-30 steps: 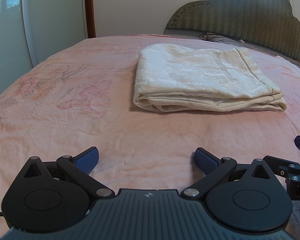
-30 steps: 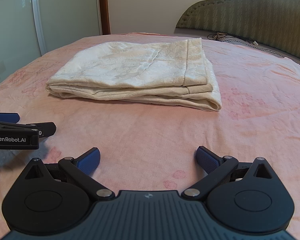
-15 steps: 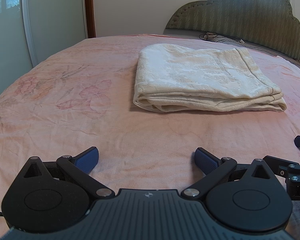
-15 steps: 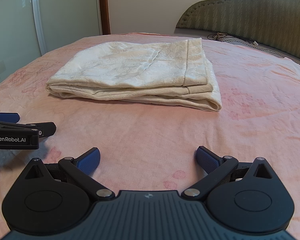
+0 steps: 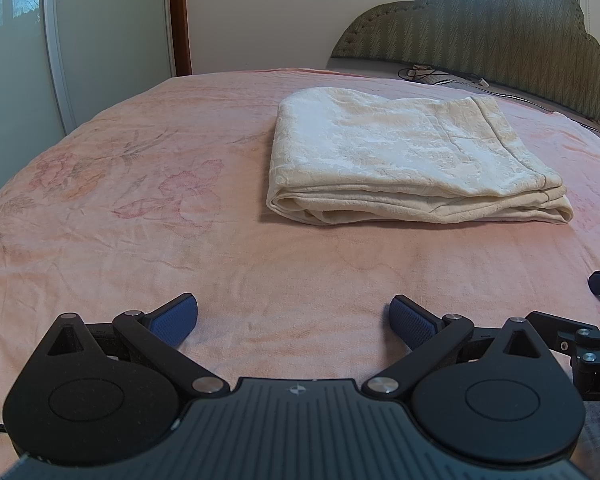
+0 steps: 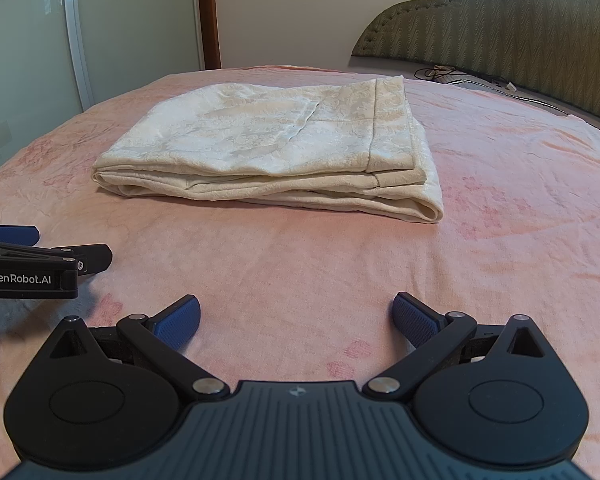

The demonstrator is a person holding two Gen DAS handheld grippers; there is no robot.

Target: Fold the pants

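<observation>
The cream pants (image 5: 404,160) lie folded in a flat rectangular stack on the pink bedspread (image 5: 140,208); they also show in the right wrist view (image 6: 276,152). My left gripper (image 5: 293,320) is open and empty, low over the bed, well short of the stack. My right gripper (image 6: 296,318) is open and empty, also short of the stack. Each gripper shows at the edge of the other's view, the right one (image 5: 596,320) and the left one (image 6: 28,264).
A padded green headboard (image 5: 480,32) stands at the back right, with cables (image 5: 440,76) lying before it. Wardrobe doors (image 5: 20,60) and a wooden door frame (image 5: 178,16) are at the left. The bedspread (image 6: 500,200) surrounds the stack.
</observation>
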